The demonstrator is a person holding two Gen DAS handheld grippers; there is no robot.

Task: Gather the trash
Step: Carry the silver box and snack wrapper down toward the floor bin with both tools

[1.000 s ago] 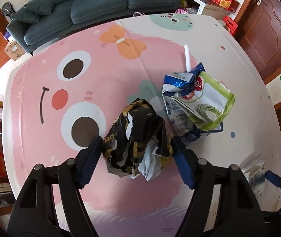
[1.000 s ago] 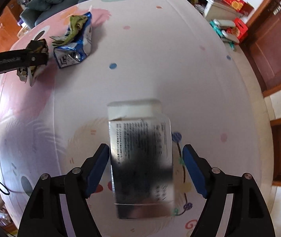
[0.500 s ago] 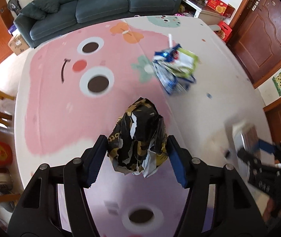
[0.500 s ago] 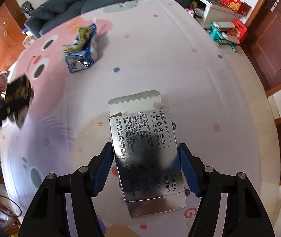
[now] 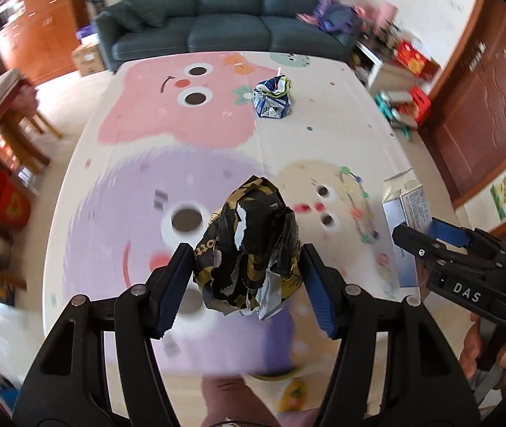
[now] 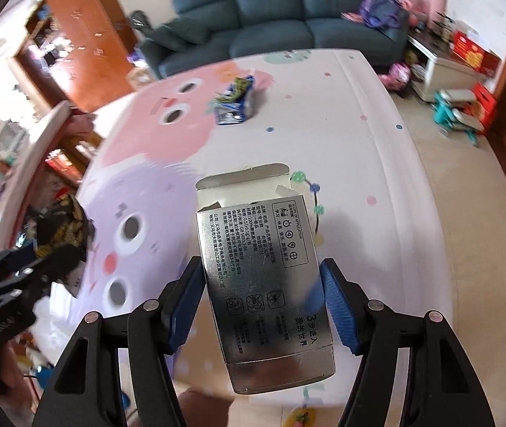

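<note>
The left gripper [image 5: 247,274] pinches a crumpled black-and-gold wrapper [image 5: 249,249] between its blue pads, one pad pressed against each side, and holds it in the air above the purple part of the play mat [image 5: 139,178]. The right gripper [image 6: 263,299] clamps a silver carton [image 6: 263,277] by its two long sides; the carton's top flap stands open and its printed face points up toward the camera. It too hangs above the mat, over the near edge. In the left wrist view the right gripper [image 5: 431,235] appears at the right, with the carton [image 5: 406,210] held over the mat's right edge and part of a hand [image 5: 495,359] behind it. In the right wrist view the left gripper [image 6: 43,252] and the wrapper [image 6: 61,227] sit at the left, over the mat's left edge. A crushed blue-and-white bag [image 5: 272,98] lies on the mat near its far edge, beside the pink cartoon face, well apart from both grippers. A dark sofa [image 5: 224,21] stands beyond the far edge of the mat.
</note>
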